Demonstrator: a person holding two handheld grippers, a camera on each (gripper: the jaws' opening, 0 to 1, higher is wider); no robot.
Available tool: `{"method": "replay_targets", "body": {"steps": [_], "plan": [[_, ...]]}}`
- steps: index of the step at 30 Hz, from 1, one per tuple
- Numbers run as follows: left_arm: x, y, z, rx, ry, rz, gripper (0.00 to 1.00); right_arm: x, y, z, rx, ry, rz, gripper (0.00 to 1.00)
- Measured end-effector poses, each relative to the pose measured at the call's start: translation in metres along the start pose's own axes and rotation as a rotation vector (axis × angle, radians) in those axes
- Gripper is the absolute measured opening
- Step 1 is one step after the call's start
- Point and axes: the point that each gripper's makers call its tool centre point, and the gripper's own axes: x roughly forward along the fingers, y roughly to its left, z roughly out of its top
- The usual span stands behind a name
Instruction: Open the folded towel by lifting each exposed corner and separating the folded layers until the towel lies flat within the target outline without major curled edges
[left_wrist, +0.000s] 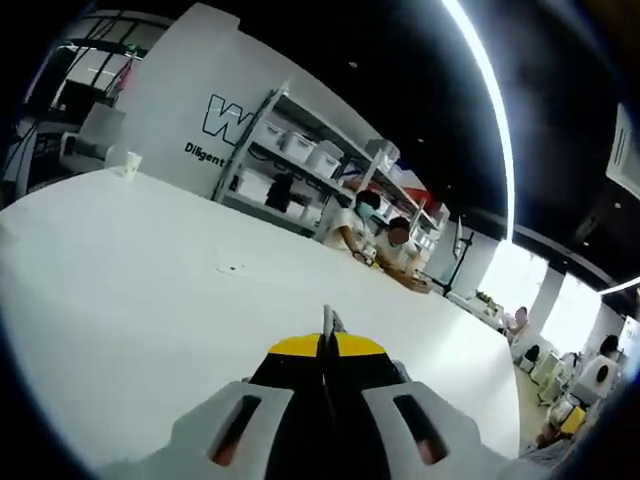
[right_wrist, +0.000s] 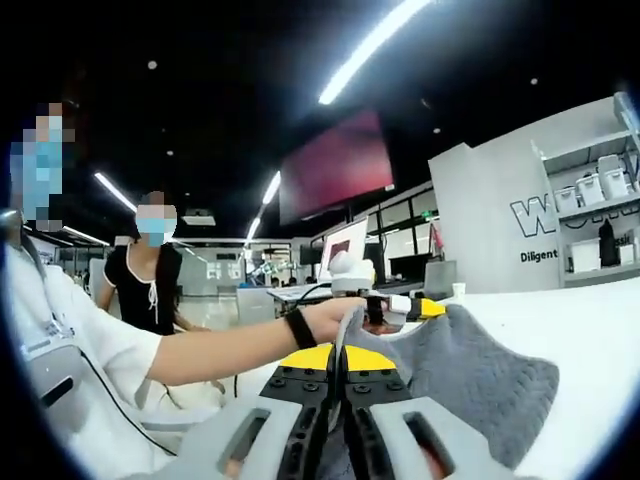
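In the right gripper view my right gripper (right_wrist: 340, 368) is shut on an edge of the grey towel (right_wrist: 480, 385). The cloth rises from between the jaws and hangs in a rumpled fold to the right, over the white table (right_wrist: 600, 340). Behind the towel a person's hand (right_wrist: 330, 320) with a black wristband holds the left gripper (right_wrist: 425, 307) near the towel's top edge. In the left gripper view my left gripper (left_wrist: 327, 330) is shut with nothing between its jaws, above the bare white table (left_wrist: 150, 300).
White shelving with storage boxes (left_wrist: 300, 165) and a lettered white wall stand beyond the table's far edge. Seated people (left_wrist: 370, 225) work at the far side. Another person (right_wrist: 150, 280) stands left of the right gripper. A small cup (left_wrist: 128, 162) sits on the far left corner.
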Motion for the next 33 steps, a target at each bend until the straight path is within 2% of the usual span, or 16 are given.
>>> {"method": "replay_targets", "body": {"steps": [4,18,25,33], "plan": [[-0.003,-0.004,0.002,0.013,-0.017,0.003,0.0,-0.004,0.0,0.003,-0.004,-0.008,-0.004,0.0],[-0.008,0.001,0.026,0.025,-0.101,0.048,0.0,-0.012,-0.007,0.012,-0.04,-0.02,-0.039,0.0],[-0.023,-0.008,0.024,0.05,-0.137,0.074,0.0,-0.015,-0.014,0.015,-0.057,-0.025,-0.064,0.0],[-0.019,-0.009,0.029,0.042,-0.147,0.063,0.0,-0.02,-0.014,0.016,-0.066,-0.029,-0.079,0.0]]}}
